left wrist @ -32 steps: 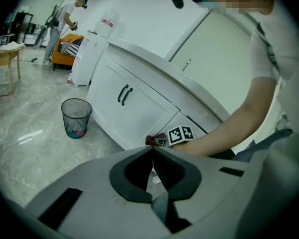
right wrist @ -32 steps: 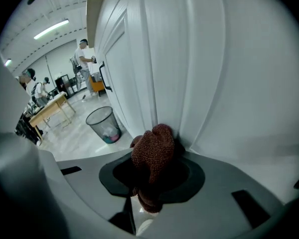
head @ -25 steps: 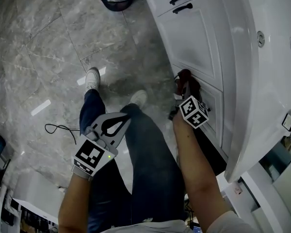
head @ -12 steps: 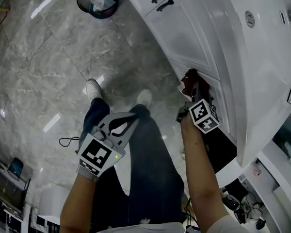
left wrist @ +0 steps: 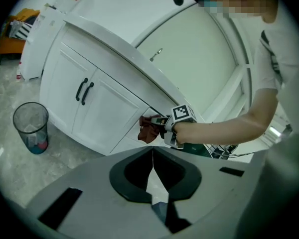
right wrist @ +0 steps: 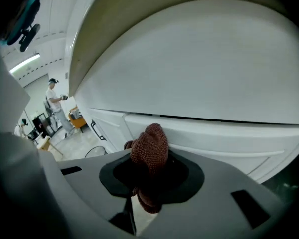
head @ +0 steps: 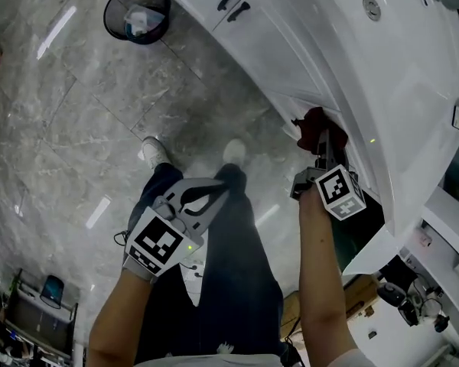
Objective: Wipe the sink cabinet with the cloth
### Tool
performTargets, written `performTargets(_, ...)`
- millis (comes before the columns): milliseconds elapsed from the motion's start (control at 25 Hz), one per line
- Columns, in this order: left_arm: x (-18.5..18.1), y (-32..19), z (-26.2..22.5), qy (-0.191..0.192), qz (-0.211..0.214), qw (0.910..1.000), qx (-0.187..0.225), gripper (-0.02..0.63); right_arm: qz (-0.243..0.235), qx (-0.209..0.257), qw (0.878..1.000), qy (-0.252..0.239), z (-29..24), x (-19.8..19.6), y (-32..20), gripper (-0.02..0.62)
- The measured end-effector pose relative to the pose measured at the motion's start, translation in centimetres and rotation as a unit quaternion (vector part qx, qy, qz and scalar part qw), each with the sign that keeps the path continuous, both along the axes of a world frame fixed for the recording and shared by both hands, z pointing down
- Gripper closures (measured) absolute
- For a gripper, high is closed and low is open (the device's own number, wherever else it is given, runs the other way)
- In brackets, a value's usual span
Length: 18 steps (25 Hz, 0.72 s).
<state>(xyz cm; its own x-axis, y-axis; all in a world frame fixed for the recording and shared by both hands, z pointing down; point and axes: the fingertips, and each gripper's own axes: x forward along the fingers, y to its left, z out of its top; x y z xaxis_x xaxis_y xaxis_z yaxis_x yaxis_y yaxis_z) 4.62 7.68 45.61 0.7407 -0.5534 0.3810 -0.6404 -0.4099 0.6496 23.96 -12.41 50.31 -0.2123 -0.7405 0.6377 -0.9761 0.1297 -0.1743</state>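
A dark red knitted cloth is bunched between the jaws of my right gripper, which is shut on it. The cloth presses against the white sink cabinet just under the curved countertop edge, near a drawer front. In the left gripper view the same cloth hangs at the cabinet face beside the right gripper's marker cube. My left gripper is held low over the person's legs, away from the cabinet, jaws closed together with nothing between them.
A black mesh waste bin stands on the grey marble floor at the cabinet's left end. Two black handles mark the cabinet doors. The person's shoes and legs are below. An open dark compartment lies right of the right gripper.
The right gripper with the cloth has moved rightward along the cabinet front, up under the countertop edge. The head view has swung, and the left gripper stays near the legs.
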Motion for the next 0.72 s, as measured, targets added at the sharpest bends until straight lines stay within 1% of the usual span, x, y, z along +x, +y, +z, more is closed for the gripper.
performTargets(120,0.6,0.5,0.1,0.003,0.030,0.9995,0.003,0.595,0.028,0.018,0.999,-0.010,-1.6,1.5,0.4,0.494)
performTargets(240,1.4,0.8,0.4,0.008,0.044,0.9990,0.006,0.595,0.055,0.026,0.997,-0.040,-2.6,3.4,0.7,0.494)
performTargets(320,2.1,1.2,0.8,0.006,0.050,0.9987,0.006,0.595,0.061,0.023,0.996,-0.059,-3.0,4.5,1.0,0.494)
performTargets(520,4.1,2.0,1.4,0.001,0.035,0.9994,0.000,0.595,0.053,0.010,0.994,-0.092,-3.4,6.7,1.8,0.494)
performTargets(720,7.4,2.9,1.3,-0.006,0.024,0.9997,-0.002,0.595,0.055,0.003,0.993,-0.100,-3.2,10.8,3.2,0.494)
